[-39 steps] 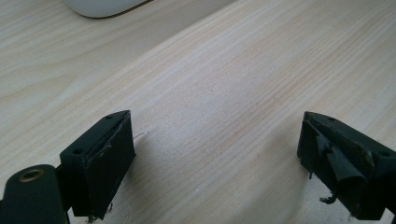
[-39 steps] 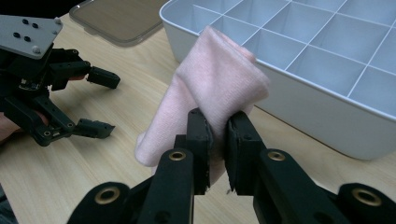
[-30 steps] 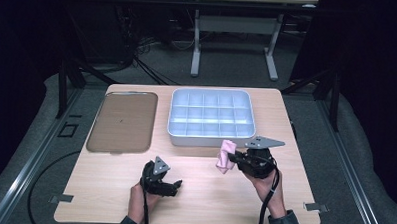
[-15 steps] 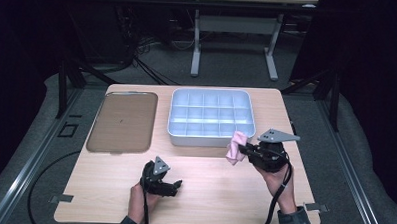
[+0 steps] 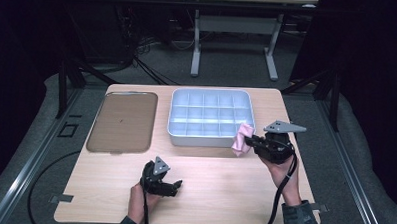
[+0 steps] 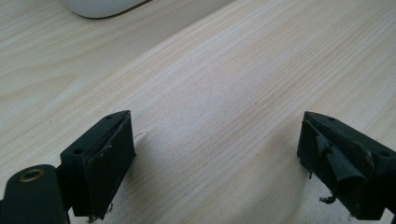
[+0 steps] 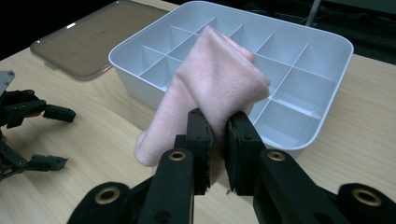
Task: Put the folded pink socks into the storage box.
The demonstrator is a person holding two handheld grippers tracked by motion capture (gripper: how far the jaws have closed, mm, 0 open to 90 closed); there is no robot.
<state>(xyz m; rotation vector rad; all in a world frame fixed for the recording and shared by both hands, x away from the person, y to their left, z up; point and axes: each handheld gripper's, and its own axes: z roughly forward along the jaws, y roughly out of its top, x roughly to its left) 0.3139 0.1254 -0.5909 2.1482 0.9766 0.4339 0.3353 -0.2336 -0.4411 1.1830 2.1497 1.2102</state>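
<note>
Holding the folded pink cloth pinched in our right gripper at the near right corner of the white divided plastic tray, we carry it high over the rim and release above one compartment, while our left gripper rests wide open and empty by the table's near edge.

Brown lid flat on table, left of tray.
</note>
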